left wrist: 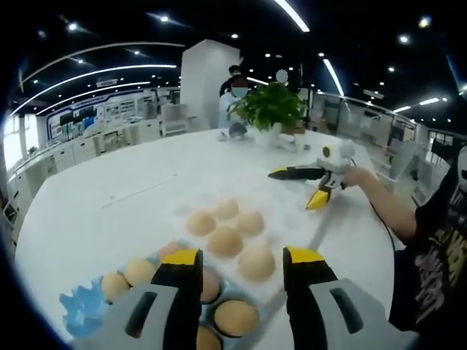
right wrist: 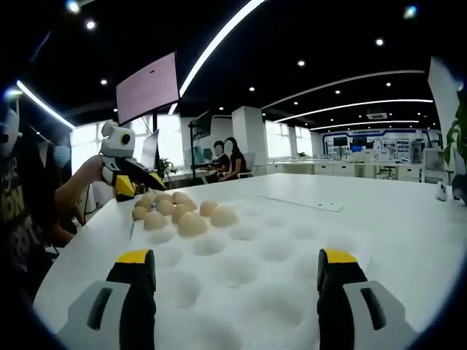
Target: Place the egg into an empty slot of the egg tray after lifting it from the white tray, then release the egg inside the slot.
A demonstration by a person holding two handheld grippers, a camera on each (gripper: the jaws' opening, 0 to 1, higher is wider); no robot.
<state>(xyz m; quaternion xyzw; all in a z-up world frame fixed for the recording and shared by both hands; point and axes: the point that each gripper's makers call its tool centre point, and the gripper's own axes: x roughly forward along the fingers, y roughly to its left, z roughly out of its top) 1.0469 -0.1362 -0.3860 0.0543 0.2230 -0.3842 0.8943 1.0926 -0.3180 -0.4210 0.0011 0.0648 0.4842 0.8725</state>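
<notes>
Several tan eggs point(left wrist: 225, 240) lie in the dimples of the white tray point(left wrist: 288, 219) in the left gripper view. Nearer and to the left, a blue egg tray point(left wrist: 76, 313) holds more eggs point(left wrist: 235, 317). My left gripper point(left wrist: 242, 257) hovers open over the edge between both trays, with nothing between its jaws. The right gripper point(left wrist: 292, 189) is open beyond the white tray, held above the table. In the right gripper view, my right gripper point(right wrist: 236, 257) is wide open over bare dimples of the white tray point(right wrist: 248, 270). The eggs point(right wrist: 192, 224) sit farther off, with the left gripper point(right wrist: 139, 186) behind them.
The trays rest on a large white round table point(left wrist: 109, 189). A potted plant point(left wrist: 270, 106) stands at its far side with people seated behind. A person's arm point(left wrist: 387, 204) reaches in from the right. A wall screen point(right wrist: 149, 87) hangs in the open office.
</notes>
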